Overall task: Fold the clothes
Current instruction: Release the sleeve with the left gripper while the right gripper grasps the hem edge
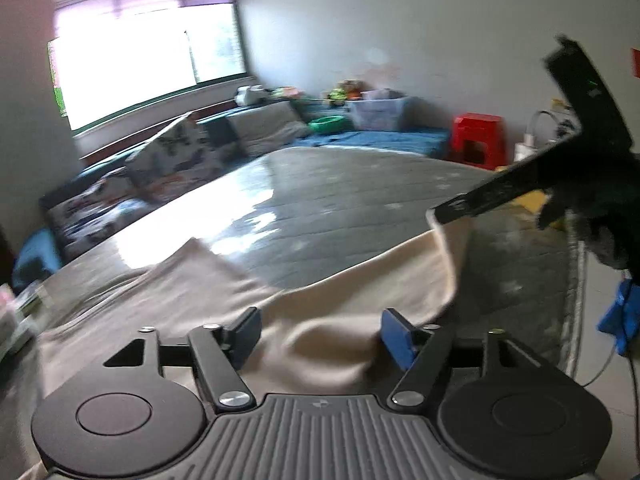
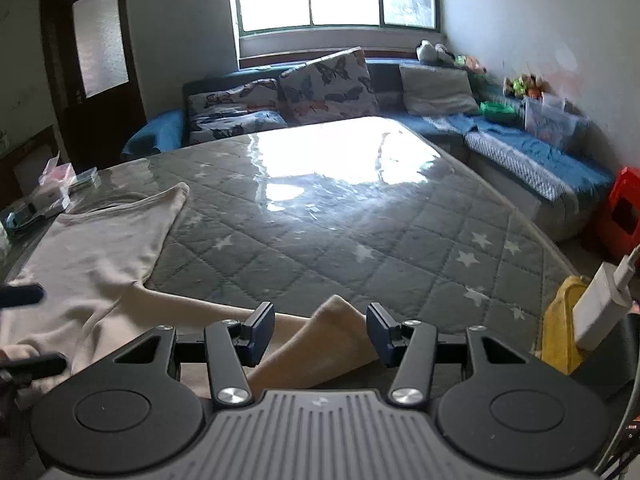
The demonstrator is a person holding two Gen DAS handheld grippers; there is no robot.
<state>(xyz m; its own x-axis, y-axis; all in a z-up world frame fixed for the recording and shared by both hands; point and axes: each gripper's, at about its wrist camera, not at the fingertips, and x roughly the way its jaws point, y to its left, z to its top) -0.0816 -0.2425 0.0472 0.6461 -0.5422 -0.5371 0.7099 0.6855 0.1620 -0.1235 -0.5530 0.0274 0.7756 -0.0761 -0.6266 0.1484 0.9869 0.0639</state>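
A beige garment lies spread on the grey quilted table cover. My left gripper hovers open just above its body, with cloth below the gap. In the right wrist view the garment stretches to the left, and one sleeve end rises between the fingers of my open right gripper. From the left wrist view, that lifted cloth corner sits against a black finger of the right gripper. The left gripper's two fingers show apart at the left edge.
The glossy table cover with white stars runs far ahead. Small packets and boxes sit at the table's left edge. A sofa with butterfly cushions stands behind, a red stool to the right, and a yellow cloth beside a white charger.
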